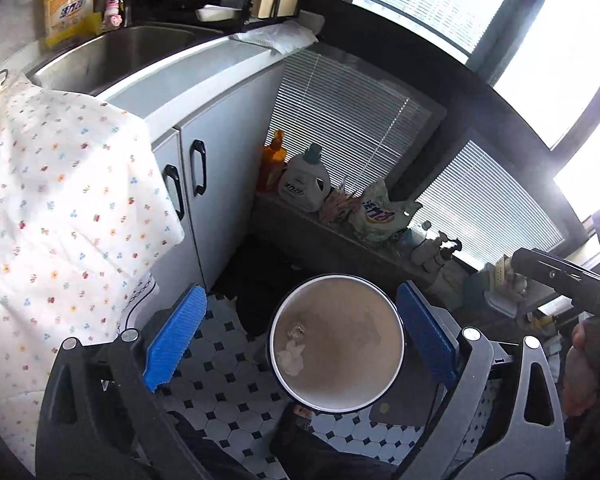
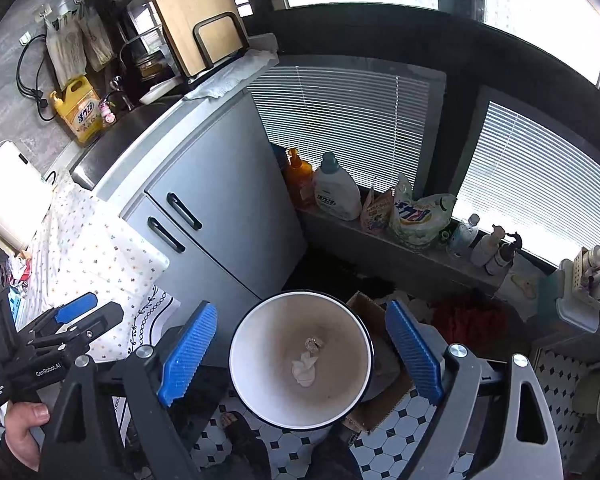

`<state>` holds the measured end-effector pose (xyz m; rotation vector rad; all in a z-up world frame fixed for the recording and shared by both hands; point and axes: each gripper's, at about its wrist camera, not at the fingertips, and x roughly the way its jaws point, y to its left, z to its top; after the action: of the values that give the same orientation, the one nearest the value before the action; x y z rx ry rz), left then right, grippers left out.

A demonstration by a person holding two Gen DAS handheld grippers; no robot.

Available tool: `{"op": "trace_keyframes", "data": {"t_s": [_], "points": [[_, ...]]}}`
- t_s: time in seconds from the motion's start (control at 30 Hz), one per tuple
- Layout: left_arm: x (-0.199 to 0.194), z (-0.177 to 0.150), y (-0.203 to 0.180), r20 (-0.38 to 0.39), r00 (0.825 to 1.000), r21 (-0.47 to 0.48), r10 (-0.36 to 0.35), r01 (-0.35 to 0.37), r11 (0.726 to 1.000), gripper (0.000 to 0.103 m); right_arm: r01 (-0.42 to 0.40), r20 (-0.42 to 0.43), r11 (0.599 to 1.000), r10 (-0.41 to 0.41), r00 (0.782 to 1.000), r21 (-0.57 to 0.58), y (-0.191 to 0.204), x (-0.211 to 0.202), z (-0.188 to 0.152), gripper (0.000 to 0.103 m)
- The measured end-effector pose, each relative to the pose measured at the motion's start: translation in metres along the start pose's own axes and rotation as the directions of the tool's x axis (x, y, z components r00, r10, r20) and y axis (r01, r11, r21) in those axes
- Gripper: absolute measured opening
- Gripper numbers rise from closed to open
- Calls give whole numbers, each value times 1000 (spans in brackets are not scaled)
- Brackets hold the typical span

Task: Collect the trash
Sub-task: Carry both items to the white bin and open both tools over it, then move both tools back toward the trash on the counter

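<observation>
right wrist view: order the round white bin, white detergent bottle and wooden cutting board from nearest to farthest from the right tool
1. Round white bin with dark rim: directly below, between the open right tool fingers.
2. White detergent bottle: on the window ledge, beyond the bin.
3. Wooden cutting board: upright in its rack on the counter, far upper left.

Small kitchen corner, daylit through blinds

Bright daylight pours through the large windows (image 2: 540, 12) and the white slatted blinds (image 2: 340, 120) beneath them, set in dark frames. A grey cabinet (image 2: 220, 200) with two black handles carries a steel sink (image 1: 112, 56) in its worktop (image 1: 204, 64); a wooden cutting board (image 2: 192, 12) stands upright in a black rack there, near a yellow detergent jug (image 2: 82, 110). The wall (image 2: 4, 92) behind is grey and marbled. A low ledge (image 2: 380, 240) under the blinds holds bottles and refill pouches. The floor (image 1: 228, 400) is white tile with small black diamonds. A floral cloth (image 1: 60, 200) drapes beside the cabinet.
</observation>
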<state>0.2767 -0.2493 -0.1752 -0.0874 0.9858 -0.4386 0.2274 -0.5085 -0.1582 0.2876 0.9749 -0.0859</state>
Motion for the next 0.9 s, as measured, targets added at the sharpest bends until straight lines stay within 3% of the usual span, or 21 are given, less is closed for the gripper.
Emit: {"op": "trace_keyframes", "data": {"t_s": [0.2,0.4,0.73,0.9], "points": [[-58,2,49,114,988,-96,107,-96,991,97,-63,41,995,66,997,-83,61,-1,14,95],[-115,-6,99,194,950,-173,245,-212,962,97,-135,71,976,149,986,-171,133,-2,21,95],[-192,-38,187,230,878,-332,420,-335,882,97,-253,63,914,287,956,-317,258,0,12,95],[-216,-57,230,219,858,-393,465,-359,847,97,-288,46,882,327,944,-373,310,4,3,95]]}}
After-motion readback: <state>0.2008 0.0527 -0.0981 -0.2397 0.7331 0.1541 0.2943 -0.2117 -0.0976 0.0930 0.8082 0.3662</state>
